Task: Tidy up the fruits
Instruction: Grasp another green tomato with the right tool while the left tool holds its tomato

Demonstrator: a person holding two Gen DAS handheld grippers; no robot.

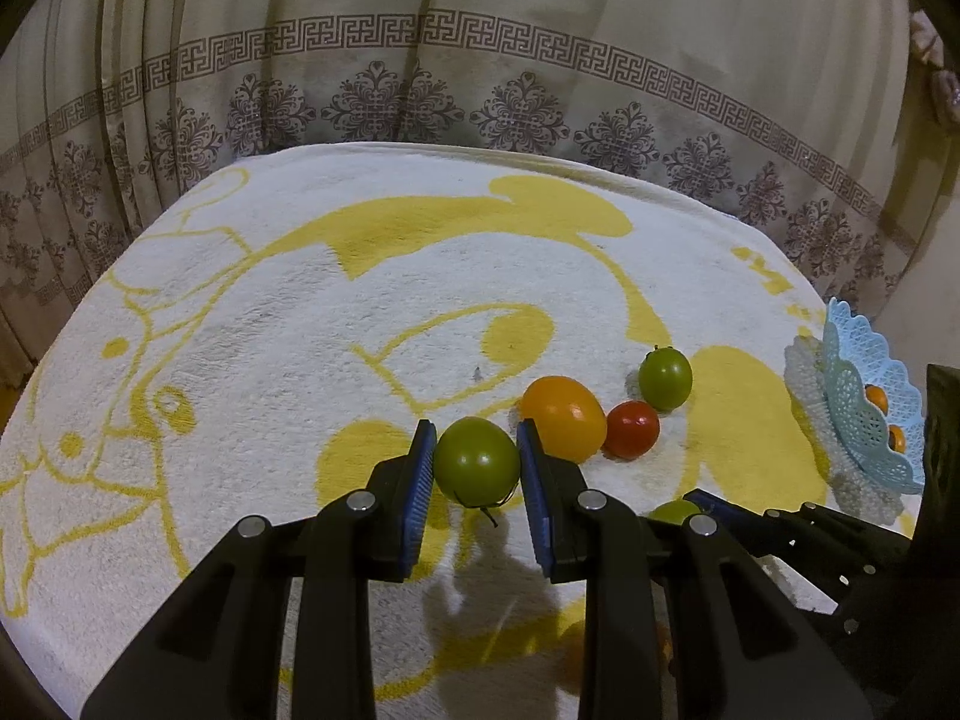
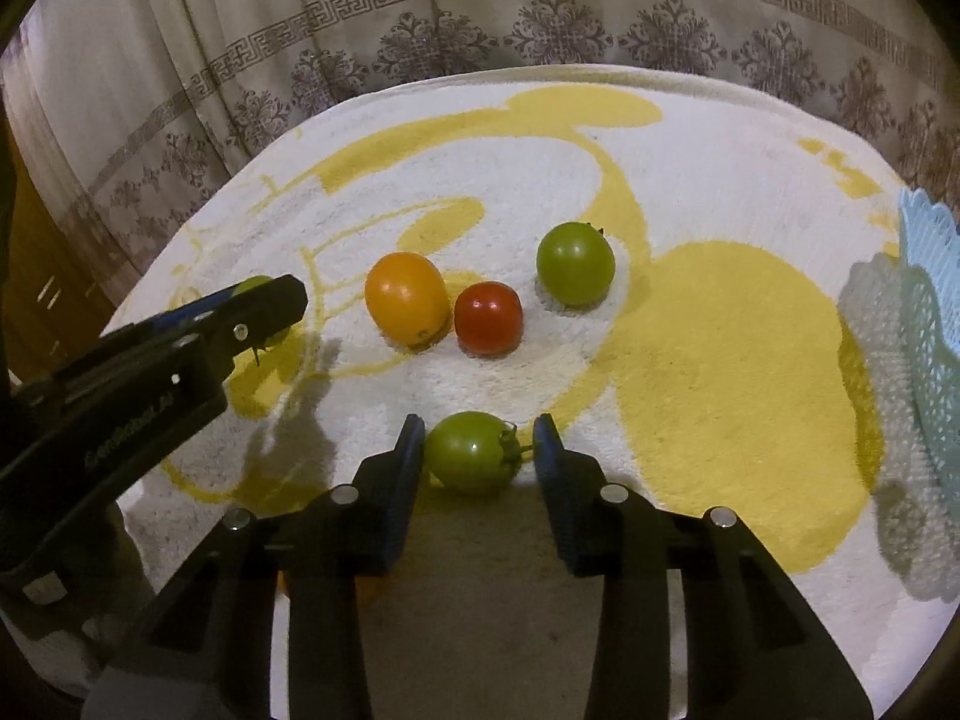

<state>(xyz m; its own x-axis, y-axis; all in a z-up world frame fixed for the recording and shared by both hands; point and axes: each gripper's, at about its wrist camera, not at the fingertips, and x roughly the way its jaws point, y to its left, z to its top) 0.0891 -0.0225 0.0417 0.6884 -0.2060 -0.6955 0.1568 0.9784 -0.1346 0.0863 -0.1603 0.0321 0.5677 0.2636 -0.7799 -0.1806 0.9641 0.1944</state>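
My left gripper (image 1: 476,427) is shut on a green tomato (image 1: 477,462) with a thin stem, just above the towel. Right of it lie an orange tomato (image 1: 564,417), a red tomato (image 1: 632,429) and another green tomato (image 1: 665,378). In the right wrist view my right gripper (image 2: 479,420) is shut on a further green tomato (image 2: 471,450) resting on the towel, its stem end against the right pad. Beyond it lie the orange tomato (image 2: 407,297), red tomato (image 2: 488,318) and green tomato (image 2: 575,264). The left gripper (image 2: 282,300) shows at the left, mostly hiding its tomato.
A white towel (image 1: 240,300) with a yellow cartoon print covers the table. A light blue lattice basket (image 1: 870,420) with orange fruits inside stands at the right edge, also in the right wrist view (image 2: 930,276). A patterned curtain (image 1: 480,60) hangs close behind.
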